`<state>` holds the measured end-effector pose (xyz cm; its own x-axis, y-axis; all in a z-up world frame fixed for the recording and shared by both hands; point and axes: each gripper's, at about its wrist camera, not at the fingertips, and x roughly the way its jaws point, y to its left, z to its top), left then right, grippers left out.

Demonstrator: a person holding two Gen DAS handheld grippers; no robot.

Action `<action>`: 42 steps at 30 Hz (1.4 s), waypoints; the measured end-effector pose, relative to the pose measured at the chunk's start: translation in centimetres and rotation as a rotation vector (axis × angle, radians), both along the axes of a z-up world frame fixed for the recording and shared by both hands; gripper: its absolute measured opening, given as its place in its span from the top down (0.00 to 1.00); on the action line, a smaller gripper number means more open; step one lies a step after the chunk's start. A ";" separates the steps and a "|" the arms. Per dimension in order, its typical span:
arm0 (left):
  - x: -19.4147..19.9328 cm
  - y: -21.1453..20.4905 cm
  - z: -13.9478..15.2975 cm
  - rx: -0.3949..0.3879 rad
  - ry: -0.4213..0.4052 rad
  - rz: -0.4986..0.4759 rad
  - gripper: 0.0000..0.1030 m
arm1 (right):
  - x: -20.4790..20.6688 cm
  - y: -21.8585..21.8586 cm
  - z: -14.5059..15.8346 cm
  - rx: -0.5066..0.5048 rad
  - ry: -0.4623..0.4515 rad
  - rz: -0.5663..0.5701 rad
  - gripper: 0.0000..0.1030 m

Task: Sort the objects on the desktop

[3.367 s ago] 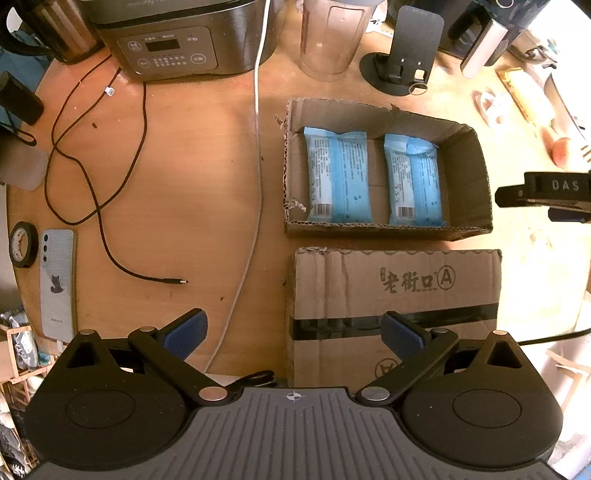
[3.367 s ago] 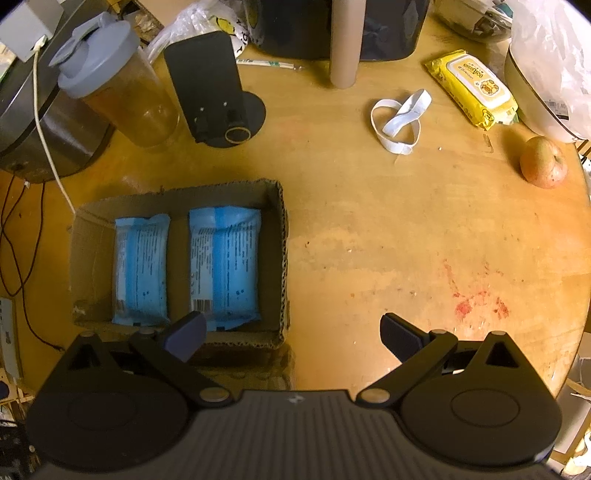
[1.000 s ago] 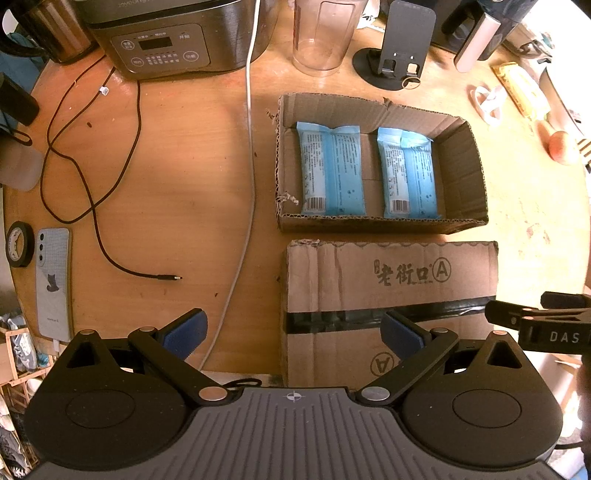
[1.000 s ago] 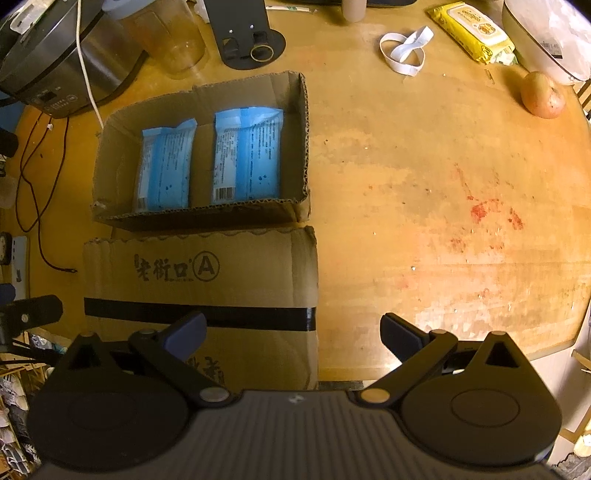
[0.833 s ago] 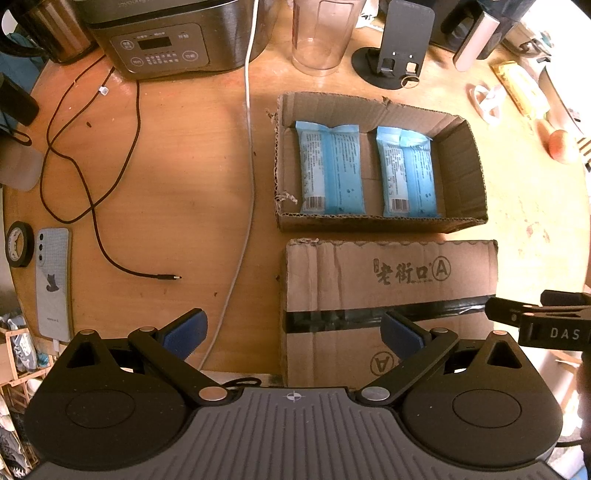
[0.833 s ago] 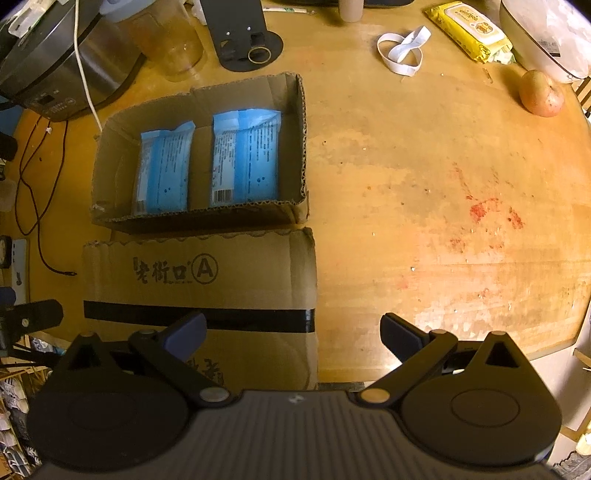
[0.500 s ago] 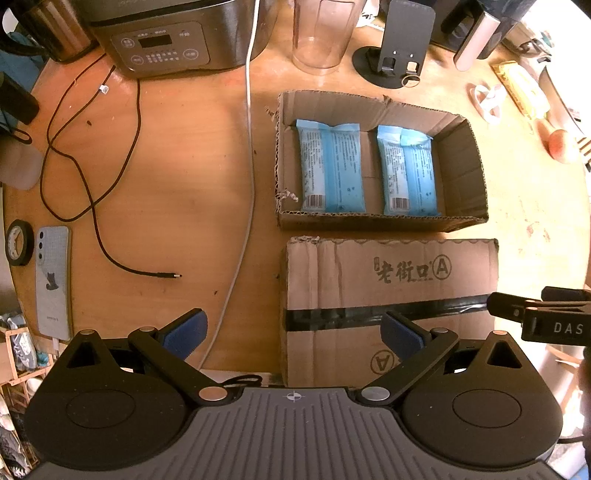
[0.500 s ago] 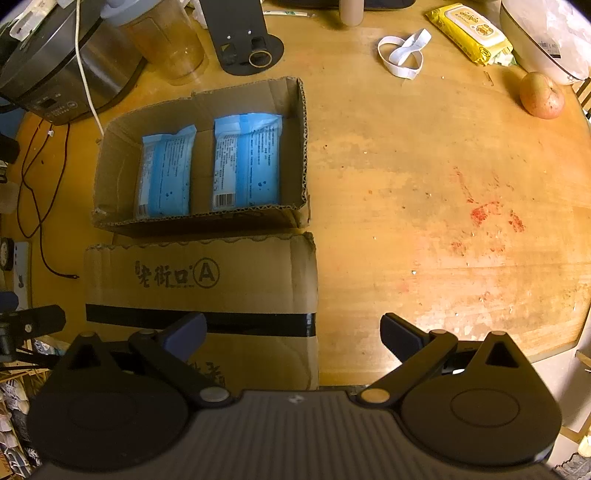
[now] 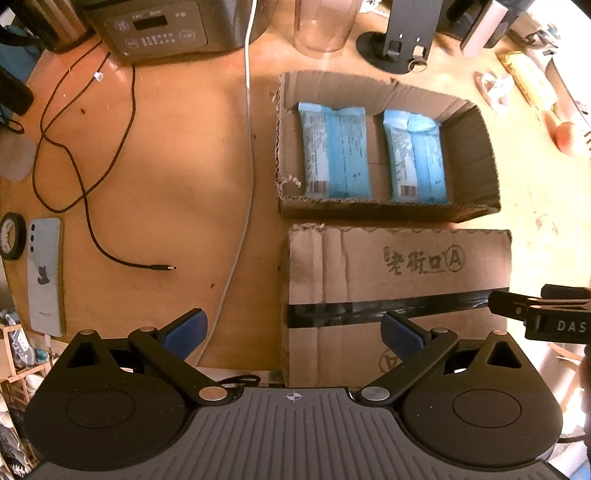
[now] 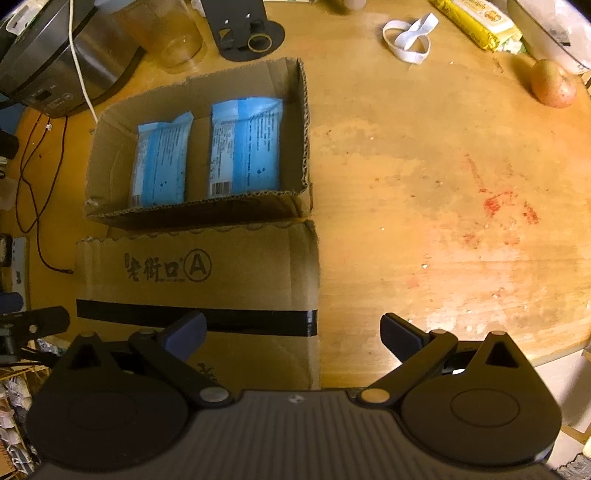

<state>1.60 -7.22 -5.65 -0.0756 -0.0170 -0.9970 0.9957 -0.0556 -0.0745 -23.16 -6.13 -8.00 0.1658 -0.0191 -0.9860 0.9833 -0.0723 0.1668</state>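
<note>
While both tools hang over the wooden table point(image 10: 424, 206):
Left gripper point(image 9: 293, 326): fingers wide apart, holding nothing.
Right gripper point(image 10: 291, 330): fingers wide apart, holding nothing.
Blue packs point(image 9: 334, 151): two, side by side inside the open box point(image 9: 476, 162).

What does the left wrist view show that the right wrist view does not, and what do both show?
Only the left wrist view shows the phone's pale blue back and the tape roll. Only the right wrist view clearly shows the yellow packet and the red stains on the table. Both show the open box with two blue packs and the flat cardboard lid.
</note>
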 end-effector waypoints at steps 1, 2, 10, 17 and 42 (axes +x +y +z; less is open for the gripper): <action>0.1 0.0 -0.3 0.003 0.001 0.001 0.00 | 0.0 0.0 -0.2 0.001 -0.006 -0.001 0.00; 0.2 0.1 -0.6 0.006 0.003 0.003 0.00 | -0.1 0.0 -0.4 0.001 -0.013 -0.001 0.00; 1.3 0.6 -2.8 0.013 0.067 0.029 0.00 | -0.5 0.3 -1.7 -0.001 -0.081 -0.007 0.00; 2.9 0.8 -3.9 -0.015 0.206 0.058 0.00 | -1.7 0.6 -2.3 -0.028 -0.186 -0.014 0.00; 7.3 1.9 -7.9 -0.025 0.684 0.051 0.00 | -6.6 1.8 -6.0 -0.102 -0.552 0.005 0.00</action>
<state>8.86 -5.33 -13.60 -0.6867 -0.0594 -0.7245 0.7265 -0.0195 -0.6869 -29.77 -4.32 -14.01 0.6569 -0.1076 -0.7463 0.7487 -0.0245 0.6625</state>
